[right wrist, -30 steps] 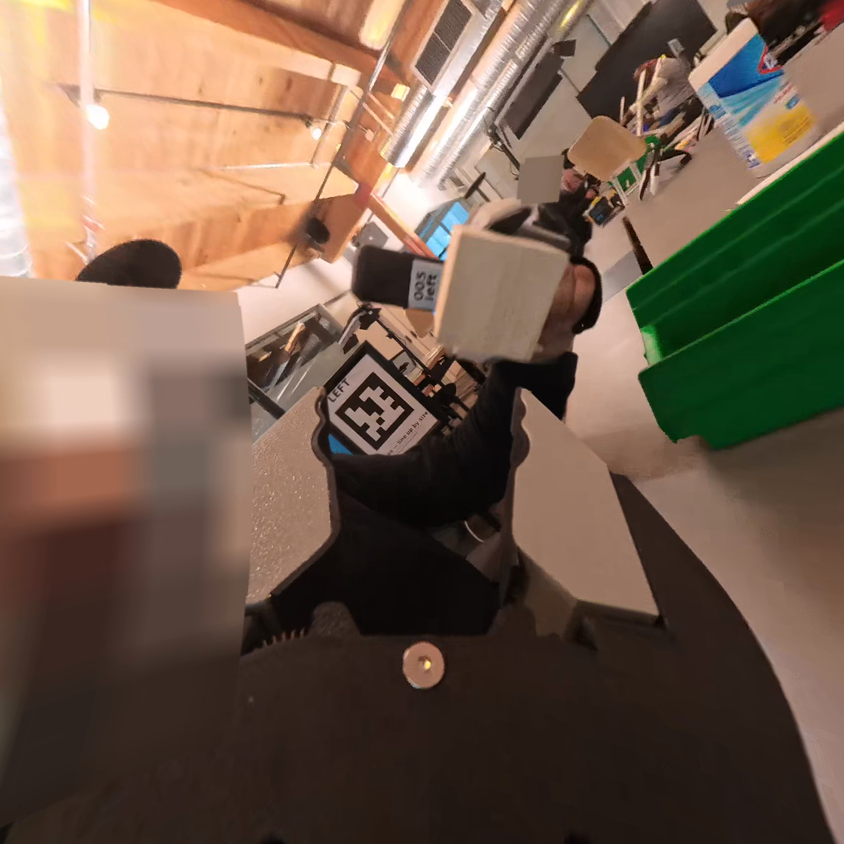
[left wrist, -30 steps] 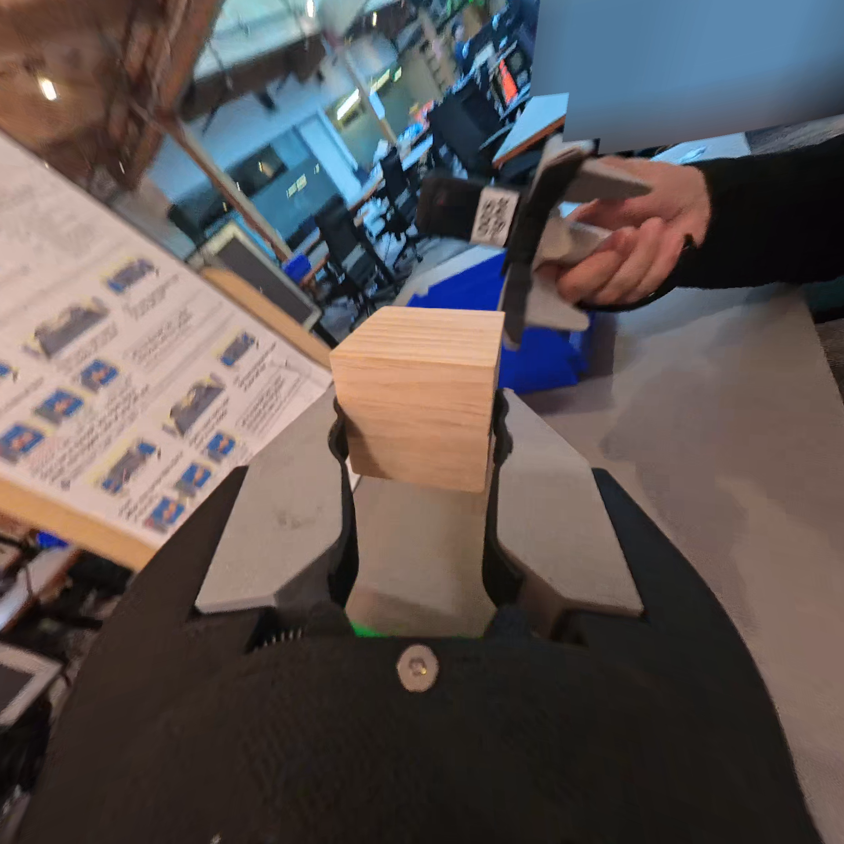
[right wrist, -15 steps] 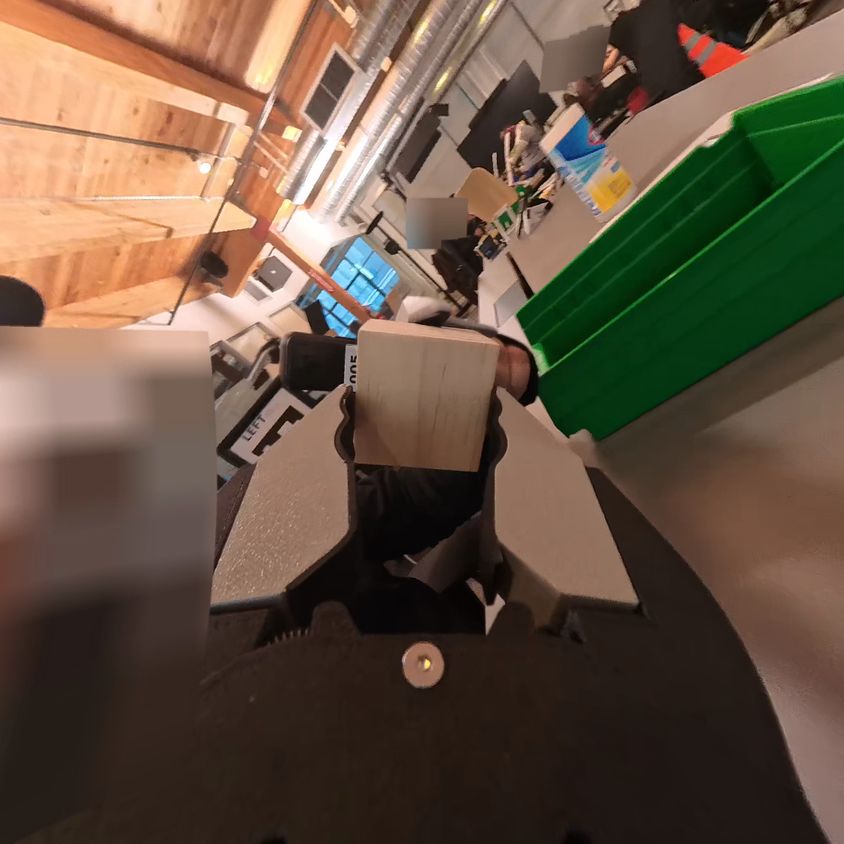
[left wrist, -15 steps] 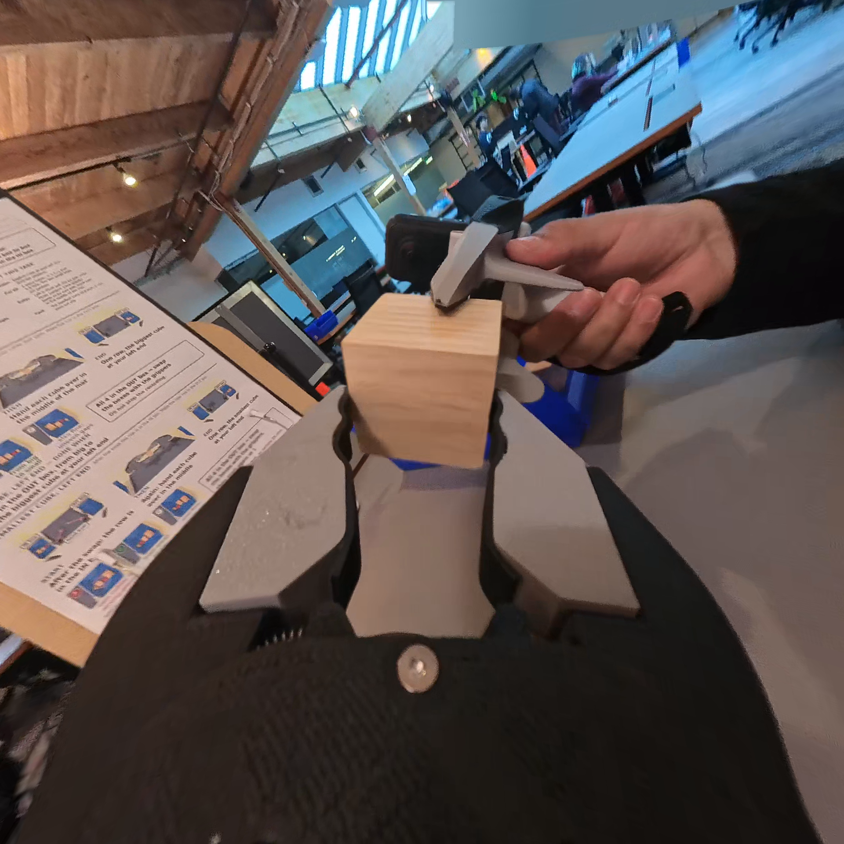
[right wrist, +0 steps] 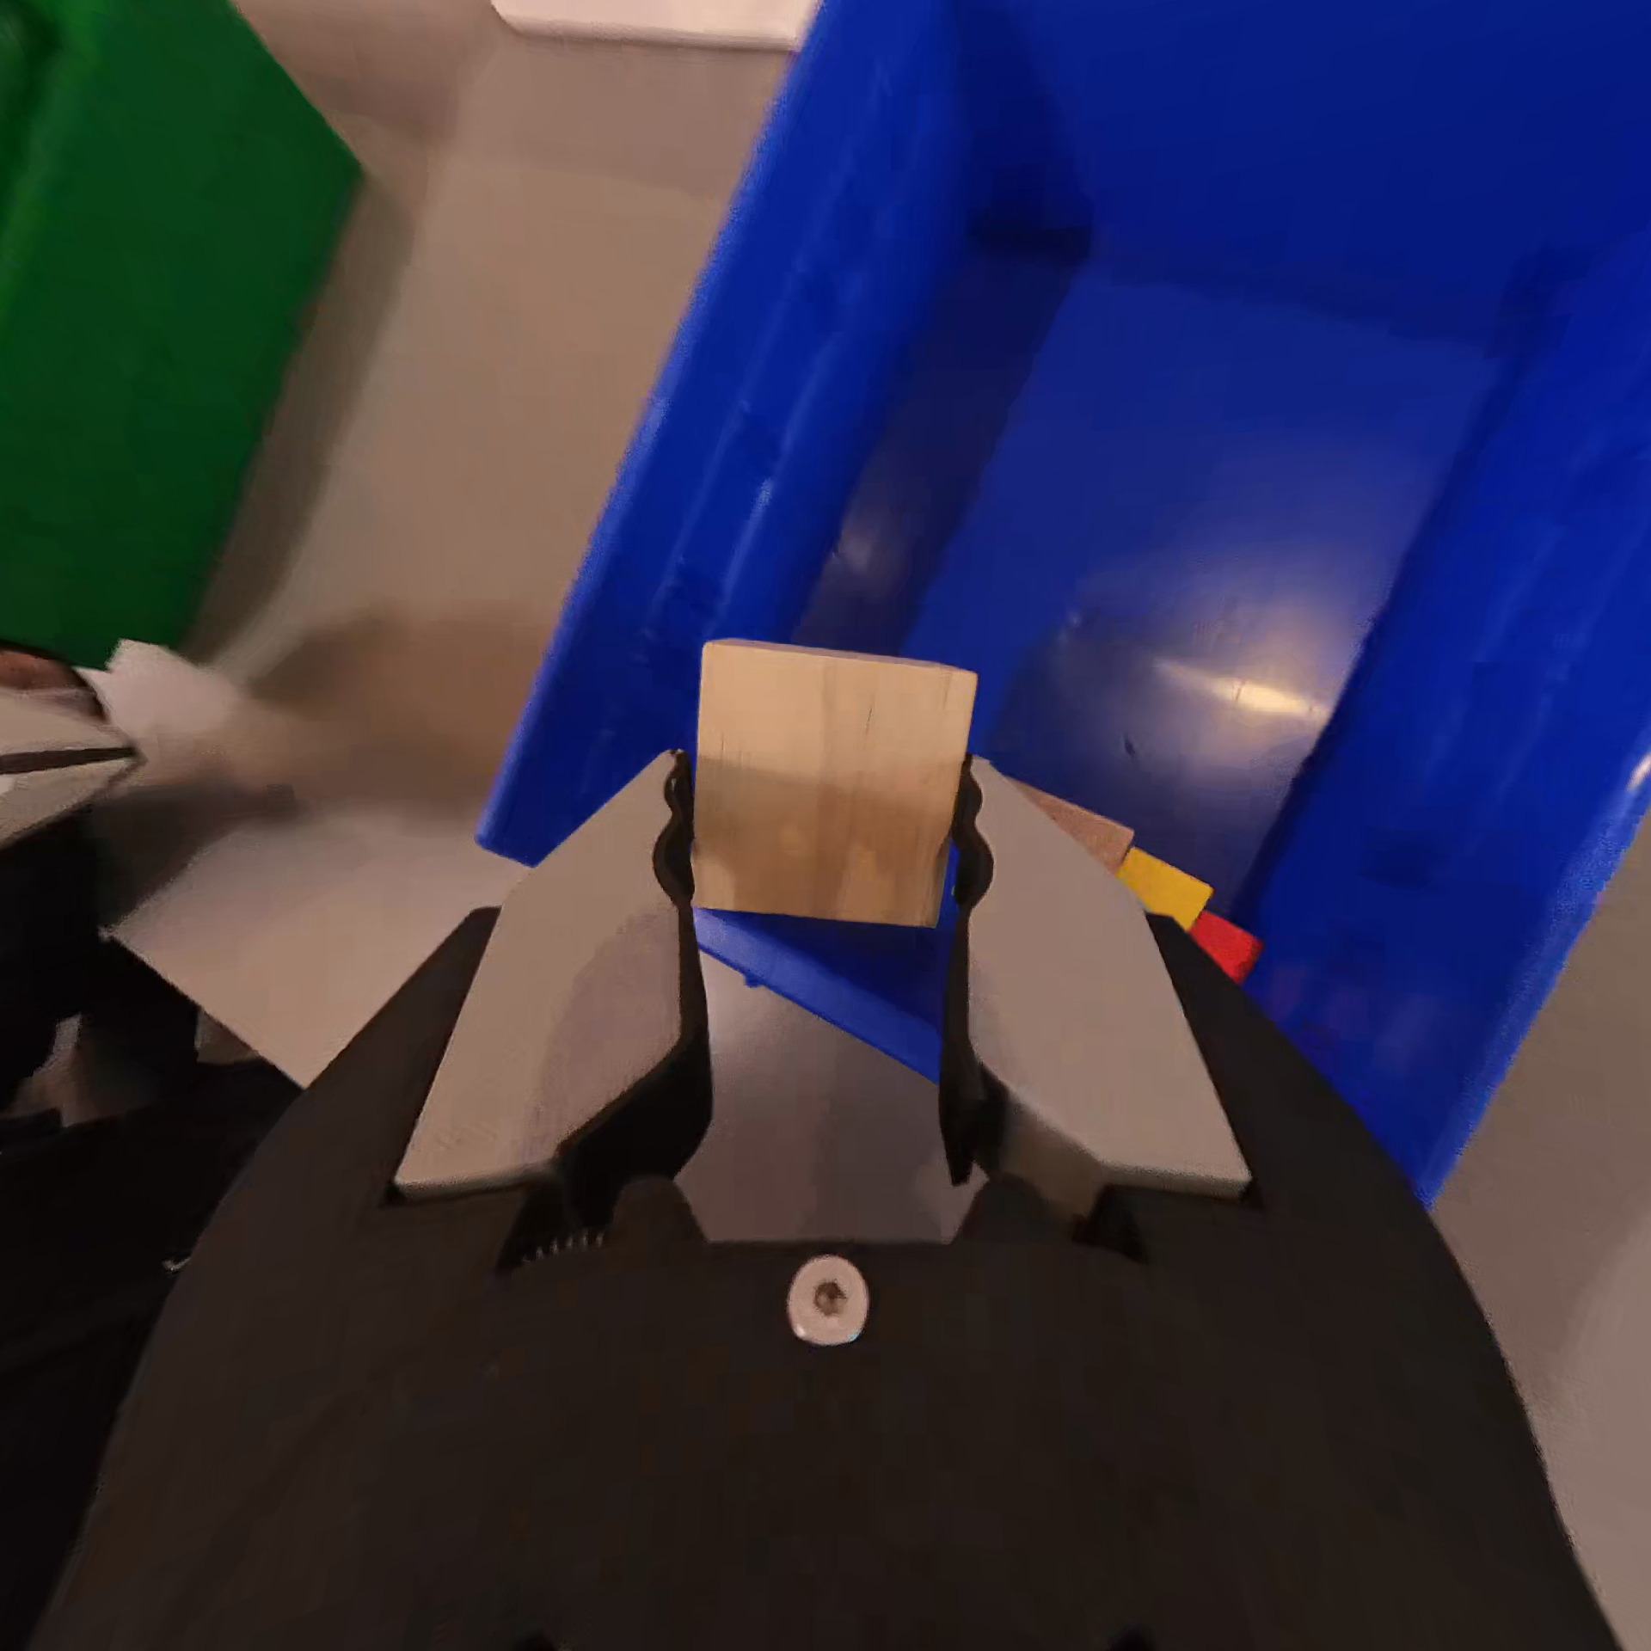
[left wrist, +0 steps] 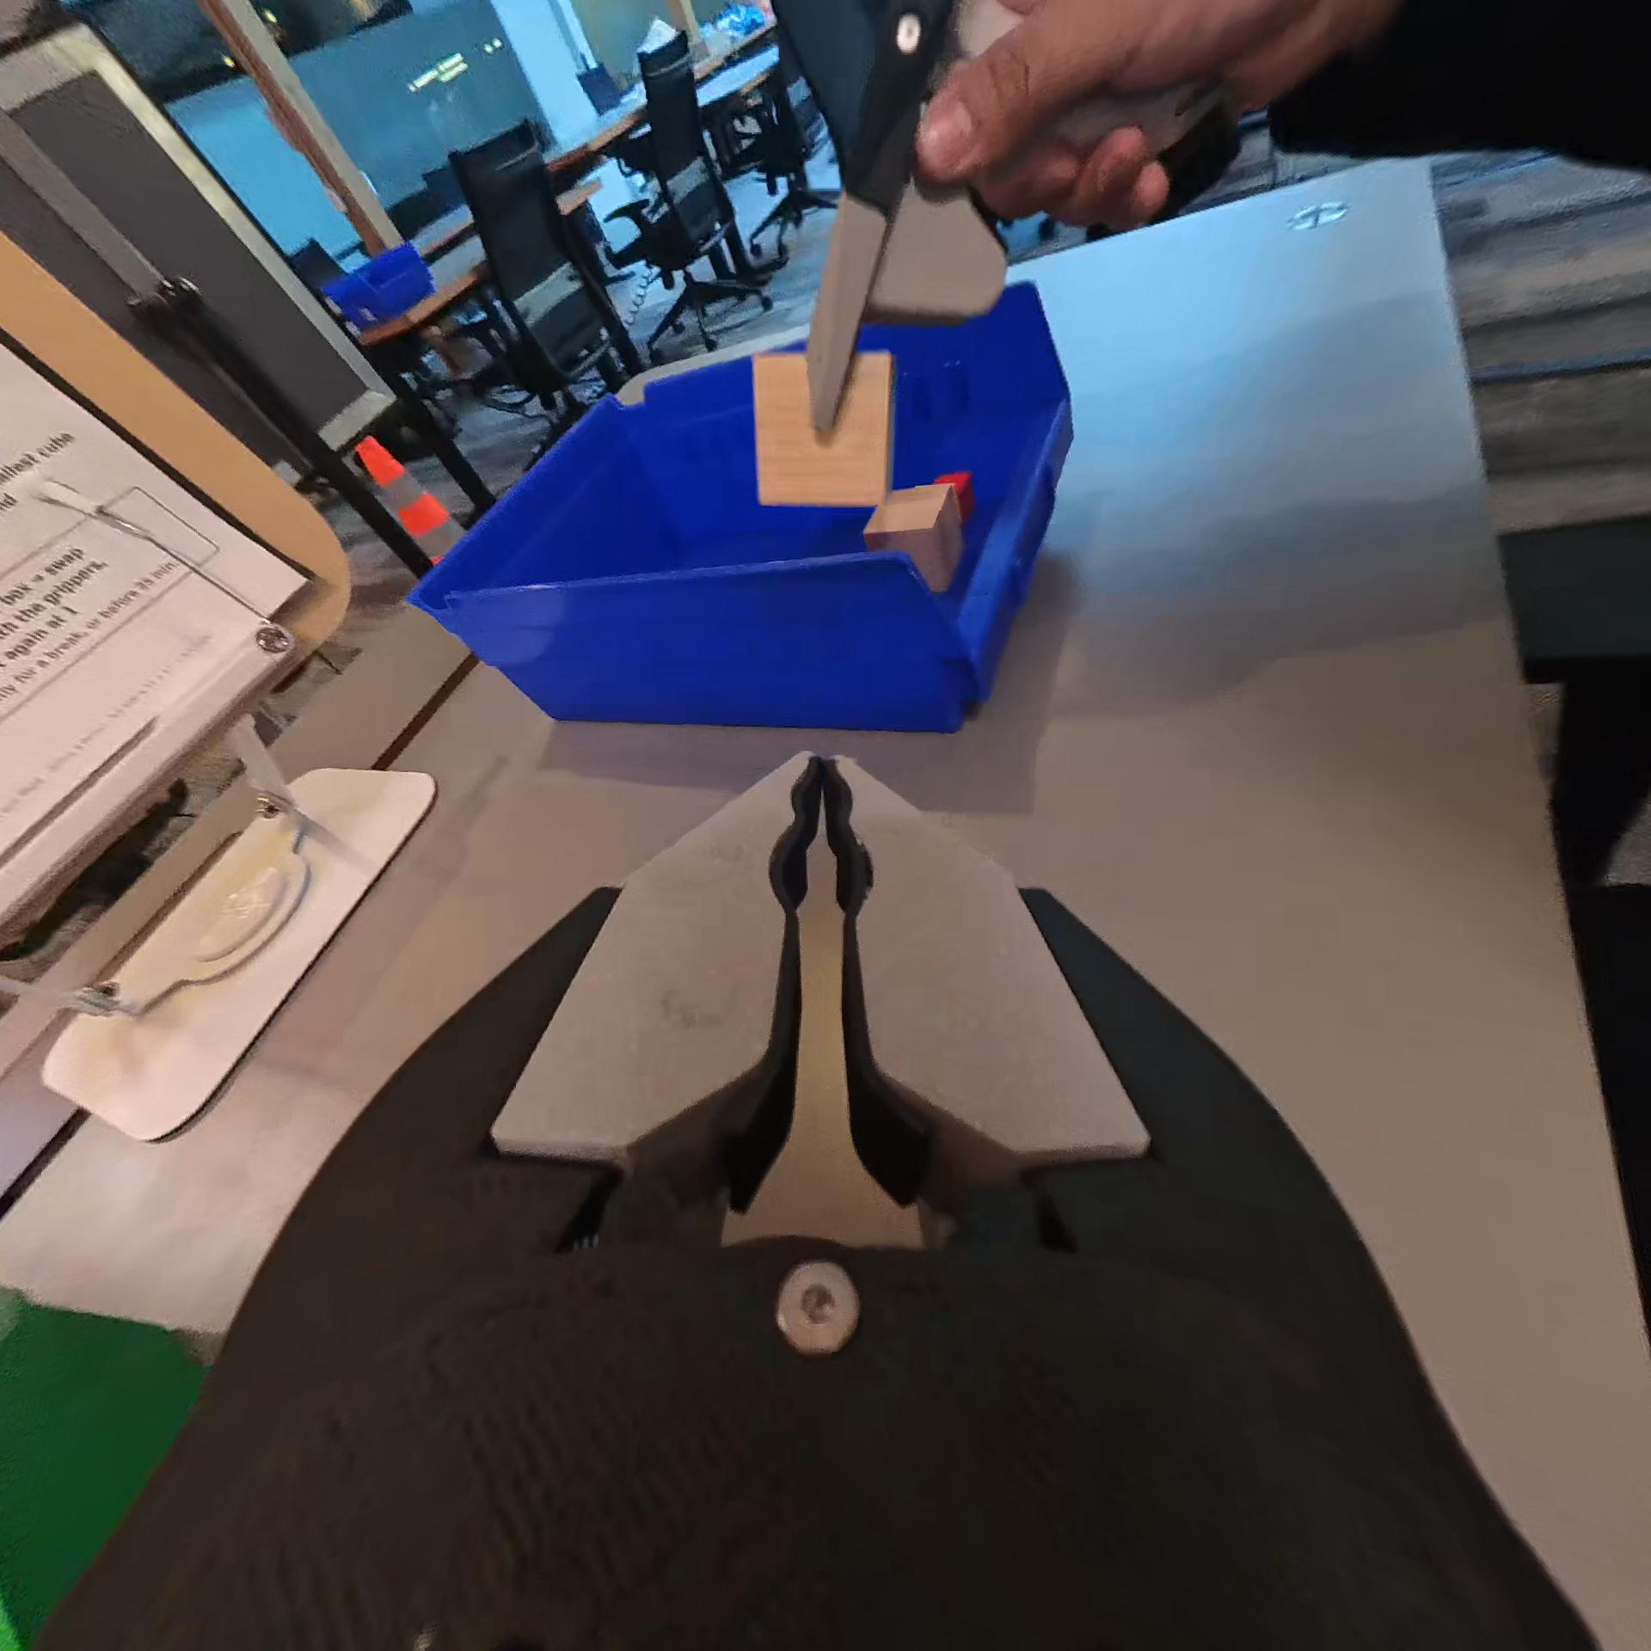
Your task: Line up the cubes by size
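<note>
grey table, blue bin (office chairs behind)

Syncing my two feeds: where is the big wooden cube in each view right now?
Left wrist view: big wooden cube upper centre, held above the blue bin by the right gripper.
Right wrist view: centre, between that gripper's fingertips.
Shared landmark: the blue bin.

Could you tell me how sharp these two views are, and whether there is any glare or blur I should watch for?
Left wrist view: left gripper sharp, wide-angle bending at the edges, big cube and blue bin slightly soft. Right wrist view: motion blur smears the green bin; glare patch on the blue bin's floor; cube in the right gripper fairly crisp.
</note>
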The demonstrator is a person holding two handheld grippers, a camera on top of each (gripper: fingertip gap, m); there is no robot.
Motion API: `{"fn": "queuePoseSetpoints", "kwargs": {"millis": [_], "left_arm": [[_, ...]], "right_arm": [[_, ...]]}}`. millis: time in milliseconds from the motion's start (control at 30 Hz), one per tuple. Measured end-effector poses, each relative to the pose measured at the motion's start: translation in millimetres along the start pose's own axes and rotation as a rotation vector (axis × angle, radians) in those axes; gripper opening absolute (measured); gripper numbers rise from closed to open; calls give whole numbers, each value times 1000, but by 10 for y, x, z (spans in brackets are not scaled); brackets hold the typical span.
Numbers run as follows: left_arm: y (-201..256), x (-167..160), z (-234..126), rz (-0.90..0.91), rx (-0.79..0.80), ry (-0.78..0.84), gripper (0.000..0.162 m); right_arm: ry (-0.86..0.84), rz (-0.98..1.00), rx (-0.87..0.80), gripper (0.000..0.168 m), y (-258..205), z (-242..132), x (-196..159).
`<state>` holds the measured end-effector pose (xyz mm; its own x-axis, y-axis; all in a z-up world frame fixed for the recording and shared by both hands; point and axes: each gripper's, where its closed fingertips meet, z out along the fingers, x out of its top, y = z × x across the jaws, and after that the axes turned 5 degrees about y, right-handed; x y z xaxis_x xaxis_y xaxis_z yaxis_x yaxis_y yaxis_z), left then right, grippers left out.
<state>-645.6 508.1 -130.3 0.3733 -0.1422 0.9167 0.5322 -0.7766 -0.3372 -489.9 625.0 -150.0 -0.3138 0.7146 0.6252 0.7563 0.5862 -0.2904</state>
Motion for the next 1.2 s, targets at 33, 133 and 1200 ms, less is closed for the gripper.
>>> {"fn": "queuePoseSetpoints", "kwargs": {"millis": [33, 133, 1200], "left_arm": [[10, -14, 5, 6, 2, -5, 0], [-25, -80, 22, -5, 20, -36, 0], [-6, -363, 60, 26, 11, -162, 0]], "right_arm": [[-29, 9, -26, 57, 39, 58, -52], [-103, -4, -142, 57, 198, 161, -146], [-198, -104, -341, 49, 228, 323, -92]]}}
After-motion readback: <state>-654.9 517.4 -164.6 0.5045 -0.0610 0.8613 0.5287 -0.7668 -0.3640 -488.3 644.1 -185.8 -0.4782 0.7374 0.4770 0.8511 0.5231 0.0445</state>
